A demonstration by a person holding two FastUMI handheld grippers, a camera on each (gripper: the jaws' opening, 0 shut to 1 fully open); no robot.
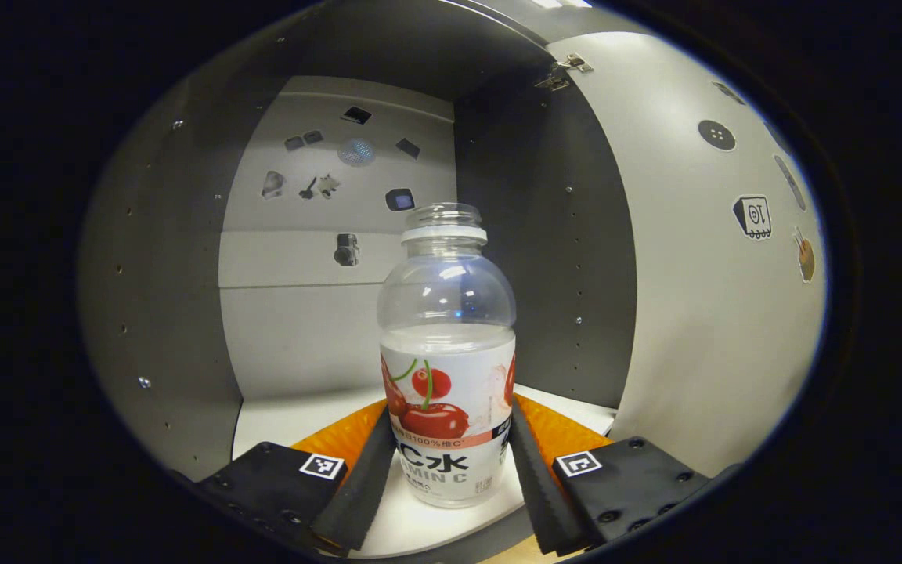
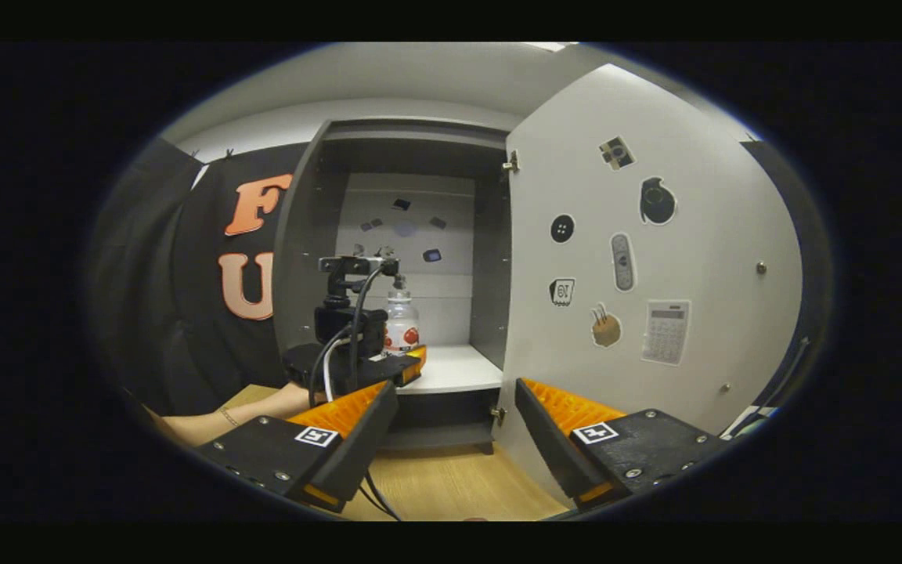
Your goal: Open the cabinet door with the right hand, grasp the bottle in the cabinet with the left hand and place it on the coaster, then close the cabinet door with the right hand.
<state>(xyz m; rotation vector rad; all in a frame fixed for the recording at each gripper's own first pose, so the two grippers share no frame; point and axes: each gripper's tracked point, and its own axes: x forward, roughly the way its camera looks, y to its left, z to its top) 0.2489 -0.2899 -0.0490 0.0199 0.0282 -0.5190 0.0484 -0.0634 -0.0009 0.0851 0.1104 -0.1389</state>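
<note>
Tongs first: the left tongs point(image 1: 449, 470) reach into the cabinet point(image 1: 185, 298) with the bottle point(image 1: 447, 368) between their black pads. Both pads lie against the lower label, one on each side, so the left tongs are clamped on the bottle, their jaws only as wide as its body. In the right gripper view the same tongs point(image 2: 412, 362) show farther off at the shelf edge, held by a hand point(image 2: 294, 399) with a bare forearm behind it, a camera and cables riding on top.

Right tongs point(image 2: 451, 439) hang spread wide and hold nothing; they hover above the wooden tabletop point(image 2: 451, 486) in front of the cabinet, touching neither door nor shelf as far as I can see.

Bottle stands upright on the white shelf point(image 1: 294, 423), long axis vertical, neck up with a white ring below its mouth. Clear liquid sits at about the top of the cherry label. It is near the front of the shelf, in the right gripper view point(image 2: 402, 325) just behind the left tongs.

Door point(image 1: 701, 313) is swung open to the right on its hinge point(image 1: 568, 69), stickers scattered on its inner face. More small stickers dot the back wall point(image 1: 326, 196). Side walls are dark grey with peg holes. Nothing else is on the shelf by the bottle.
</note>
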